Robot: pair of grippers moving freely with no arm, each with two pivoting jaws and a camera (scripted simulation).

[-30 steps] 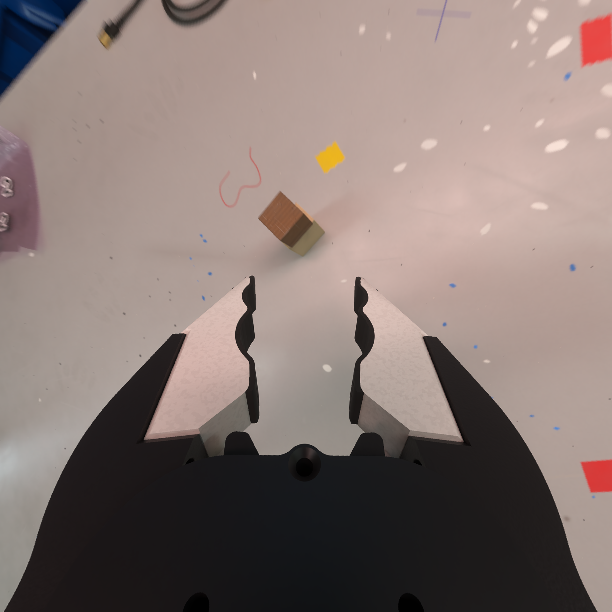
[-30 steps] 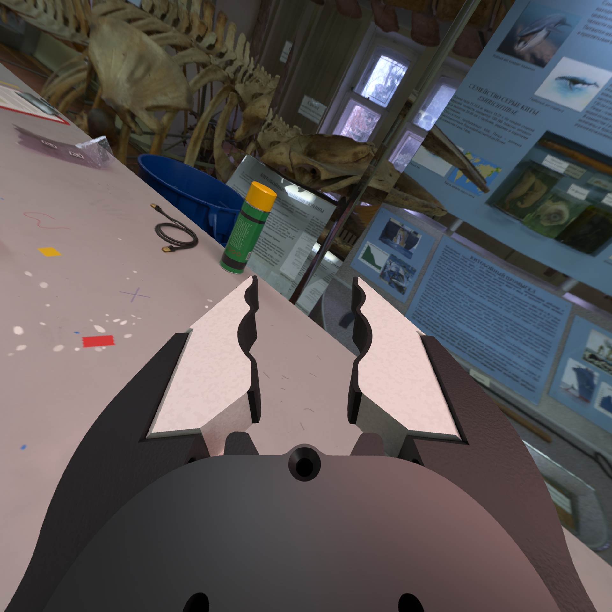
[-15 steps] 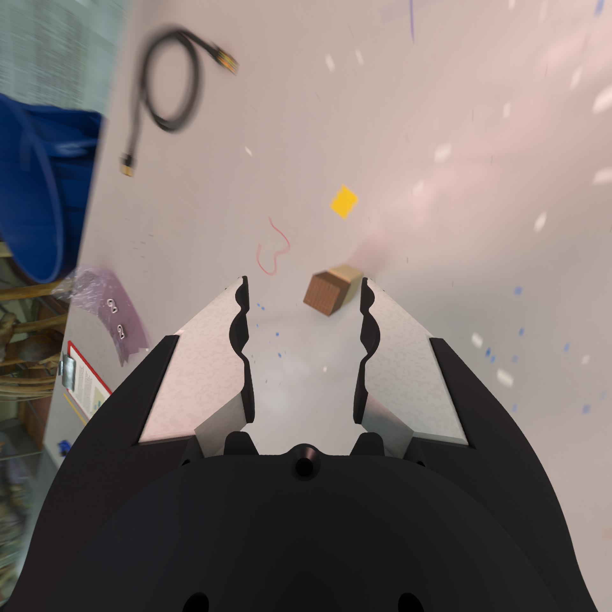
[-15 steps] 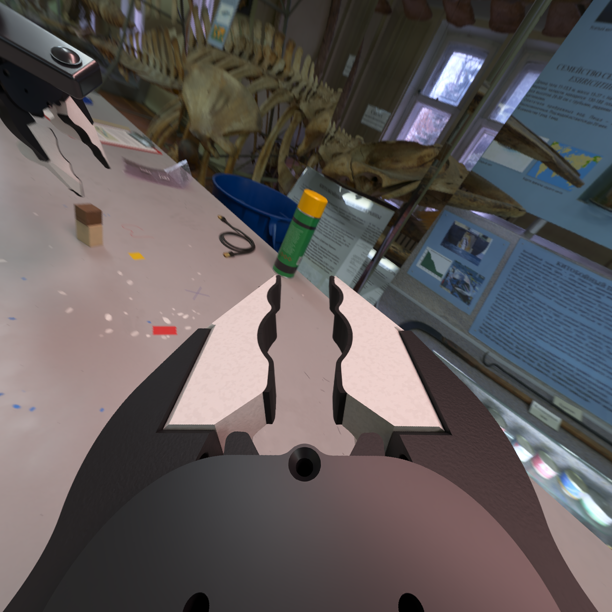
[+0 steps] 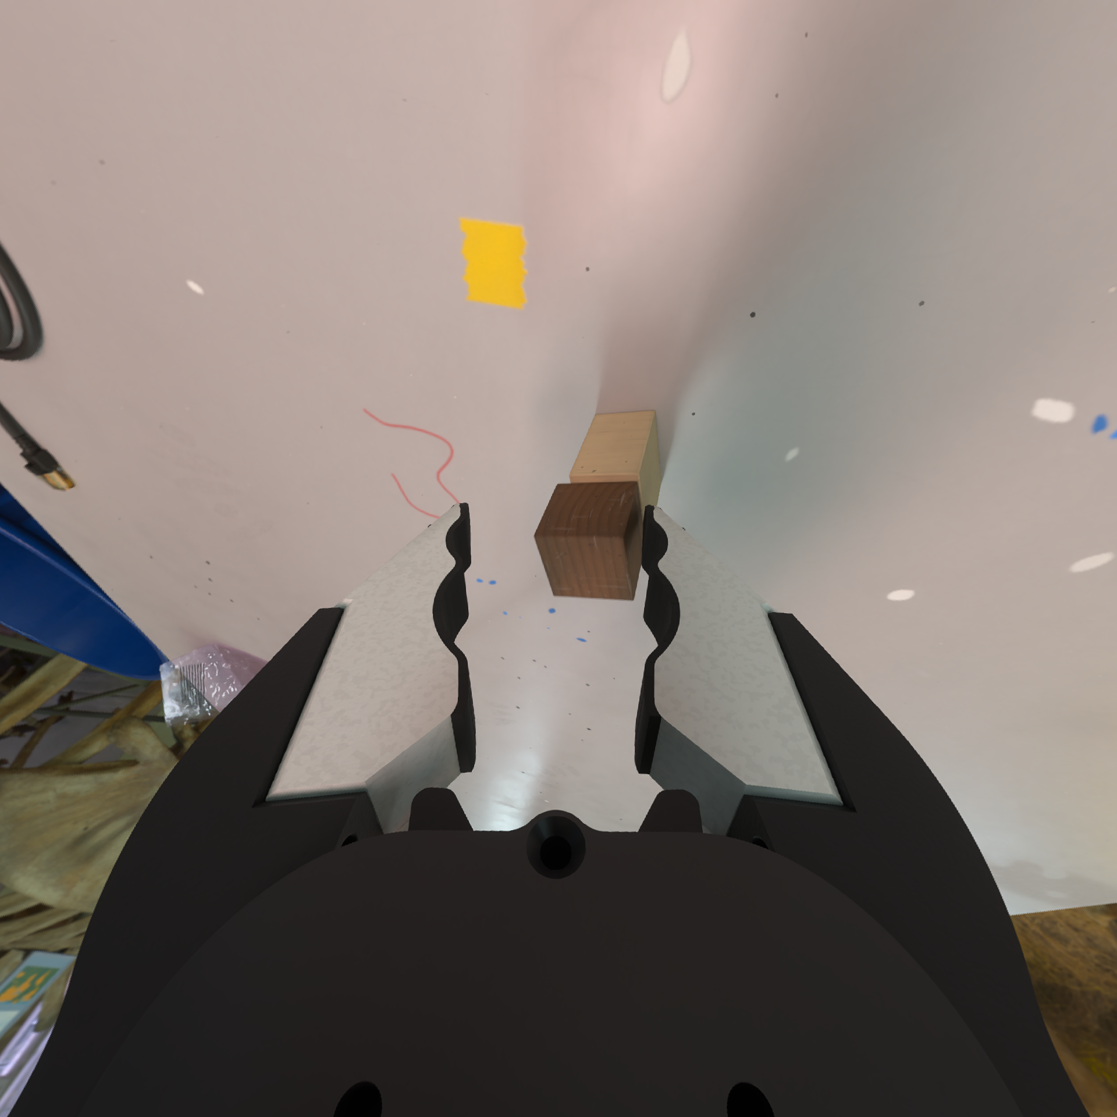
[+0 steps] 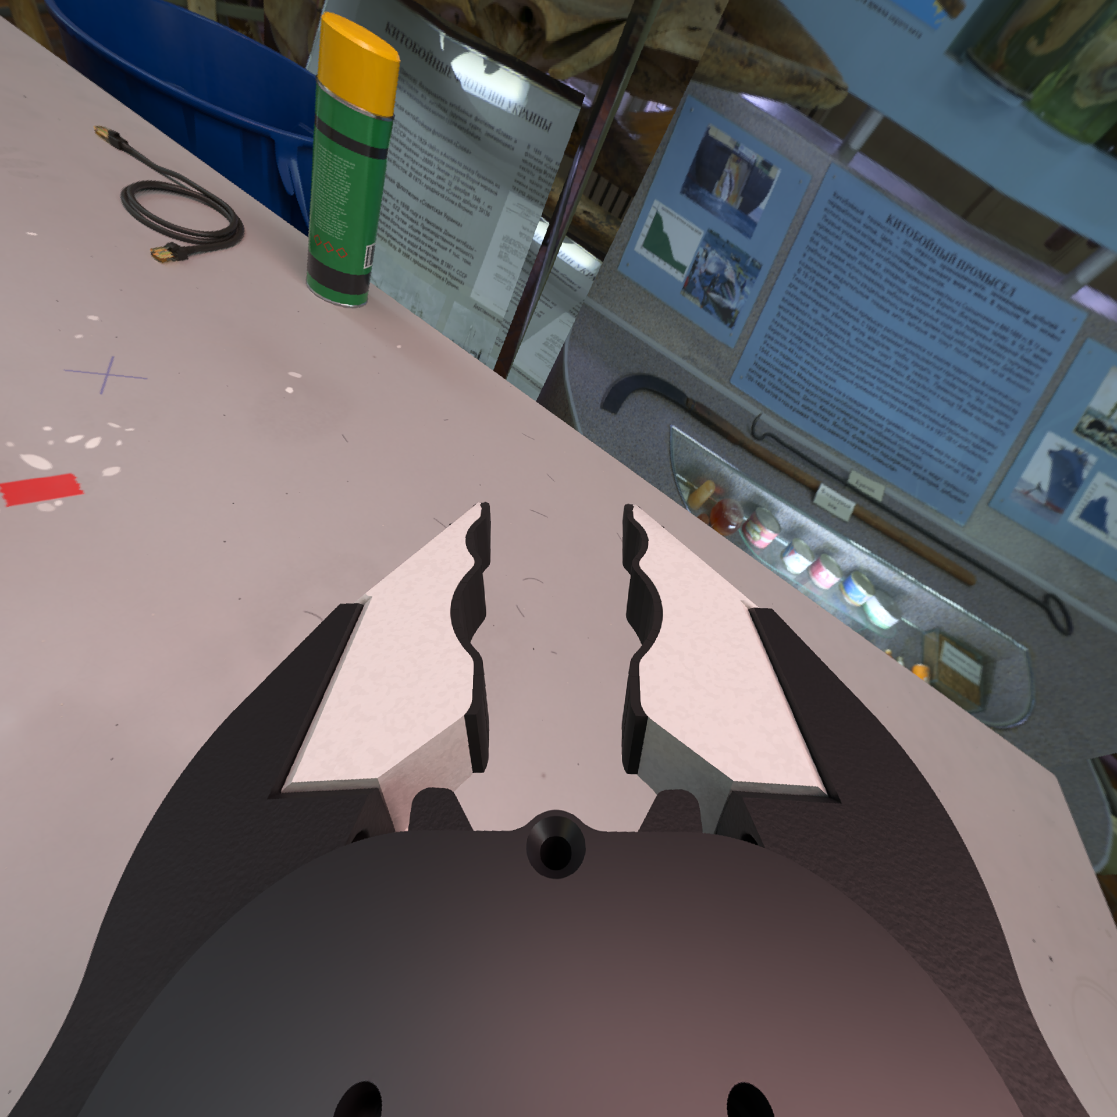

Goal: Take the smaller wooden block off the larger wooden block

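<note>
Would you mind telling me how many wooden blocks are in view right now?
2. The dark brown block sits between the open left gripper's fingertips, close to the right finger; the pale block lies directly under it on the table. None appear in the right wrist view.

1. The right gripper (image 6: 555, 514) hangs over the pinkish table (image 6: 242, 544), jaws apart with nothing between them.
2. Green spray can (image 6: 347, 175) with a yellow cap stands near the table's far edge.
3. Coiled black cable (image 6: 175, 208) lies left of it.
4. Red tape strip (image 6: 41, 488) sits at the far left.
</note>
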